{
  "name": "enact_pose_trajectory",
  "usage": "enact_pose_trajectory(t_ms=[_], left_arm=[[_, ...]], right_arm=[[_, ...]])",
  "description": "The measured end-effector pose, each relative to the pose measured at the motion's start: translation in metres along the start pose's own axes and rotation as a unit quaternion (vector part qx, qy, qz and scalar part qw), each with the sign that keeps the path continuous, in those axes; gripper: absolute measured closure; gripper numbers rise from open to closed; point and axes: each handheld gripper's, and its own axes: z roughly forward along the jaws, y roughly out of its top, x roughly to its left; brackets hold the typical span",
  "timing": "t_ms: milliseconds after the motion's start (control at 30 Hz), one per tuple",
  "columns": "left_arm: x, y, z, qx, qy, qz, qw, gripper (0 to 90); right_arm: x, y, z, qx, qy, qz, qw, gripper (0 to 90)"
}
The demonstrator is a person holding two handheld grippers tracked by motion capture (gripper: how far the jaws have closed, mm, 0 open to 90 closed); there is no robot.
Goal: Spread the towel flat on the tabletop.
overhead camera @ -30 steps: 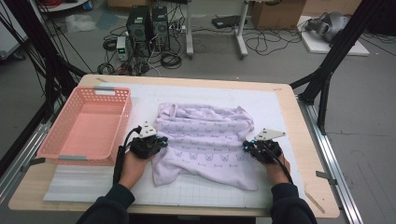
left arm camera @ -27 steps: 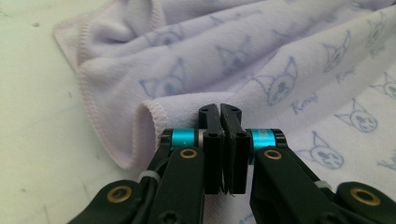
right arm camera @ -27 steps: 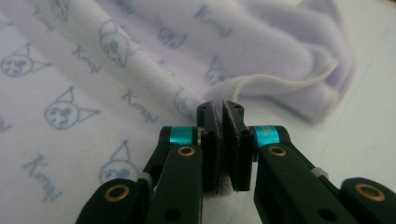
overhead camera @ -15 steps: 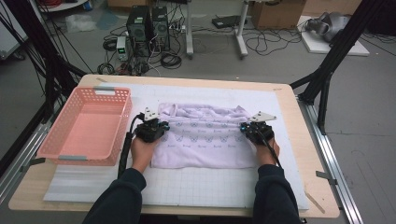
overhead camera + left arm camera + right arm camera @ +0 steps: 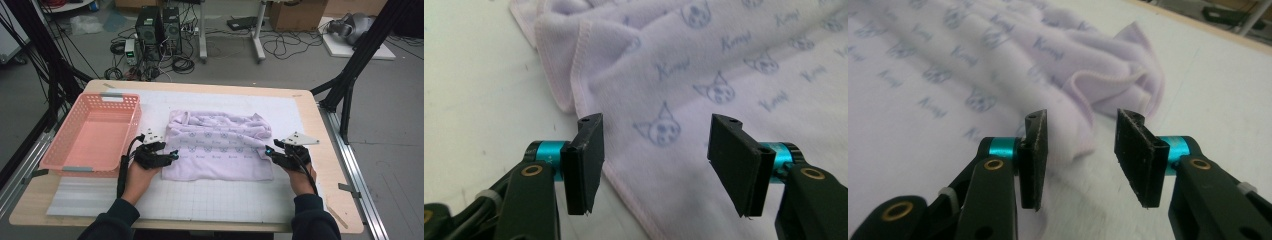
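Jaws: both pairs had just been opening, spread, nothing pinched | left gripper (image 5: 656,150), right gripper (image 5: 1080,150) | lilac printed terry towel (image 5: 220,147) lay folded | next: you should square its edges before regripping.

I'm looking at a pale lilac towel (image 5: 217,145) w/ blue-grey cartoon faces & script words printed all over, edges stitched in pale pink. My grippers, left (image 5: 656,142) & right (image 5: 1080,150), are showing black jaws w/ teal collars & brass rivets. Basket (image 5: 65,145) is glowing salmon pink. Mat (image 5: 210,195) is white w/ faint grid; table (image 5: 320,130) is light wood.
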Motion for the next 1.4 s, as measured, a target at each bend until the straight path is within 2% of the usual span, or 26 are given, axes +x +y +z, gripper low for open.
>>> enact_pose_trajectory(t_ms=[100,167,267,533,700,800,867,933,1067,1100,1167,1333,1400], left_arm=[[0.000,-0.006,-0.007,-0.002,-0.008,-0.009,0.9999,40.3],[-0.001,-0.010,-0.011,-0.004,-0.013,-0.015,0.9998,40.3],[-0.004,-0.016,-0.016,0.000,-0.018,-0.013,0.9997,40.6],[-0.014,-0.029,-0.025,0.006,-0.018,-0.009,0.9998,41.6],[-0.017,-0.031,-0.026,0.013,-0.012,-0.001,0.9998,42.5],[-0.020,-0.031,-0.025,0.016,-0.004,0.008,0.9998,43.9],[-0.020,-0.031,-0.025,0.019,0.001,0.011,0.9998,45.3],[-0.020,-0.031,-0.025,0.018,0.004,0.009,0.9998,47.7],[-0.019,-0.031,-0.025,0.020,0.005,0.010,0.9997,50.5],[-0.020,-0.032,-0.026,0.019,0.005,0.011,0.9997,52.5],[-0.021,-0.032,-0.027,0.020,0.002,0.016,0.9997,55.2],[-0.025,-0.036,-0.034,0.027,-0.020,0.022,0.9992,58.7],[-0.027,-0.037,-0.033,0.024,-0.016,0.029,0.9992,58.7]], right_arm=[[0.003,-0.006,-0.009,-0.003,-0.003,-0.010,0.9999,56.2],[0.002,-0.008,-0.015,-0.010,-0.004,-0.002,0.9999,56.2],[0.002,-0.013,-0.022,-0.014,0.004,0.012,0.9998,56.5],[0.019,-0.026,-0.022,0.015,0.031,0.001,0.9994,56.6],[0.027,-0.034,-0.025,0.043,0.043,0.006,0.9981,54.5],[0.030,-0.035,-0.027,0.049,0.024,0.009,0.9985,54.2],[0.029,-0.035,-0.028,0.045,0.023,0.019,0.9986,54.5],[0.029,-0.036,-0.028,0.049,0.023,0.017,0.9984,55.2],[0.030,-0.038,-0.022,0.075,0.030,0.009,0.9967,56.0],[0.031,-0.039,-0.019,0.079,0.029,0.004,0.9964,56.1],[0.031,-0.038,-0.020,0.080,0.027,0.011,0.9964,56.0],[0.031,-0.040,-0.024,0.084,0.028,0.012,0.9960,56.3],[0.030,-0.041,-0.025,0.083,0.034,0.019,0.9957,56.9]])
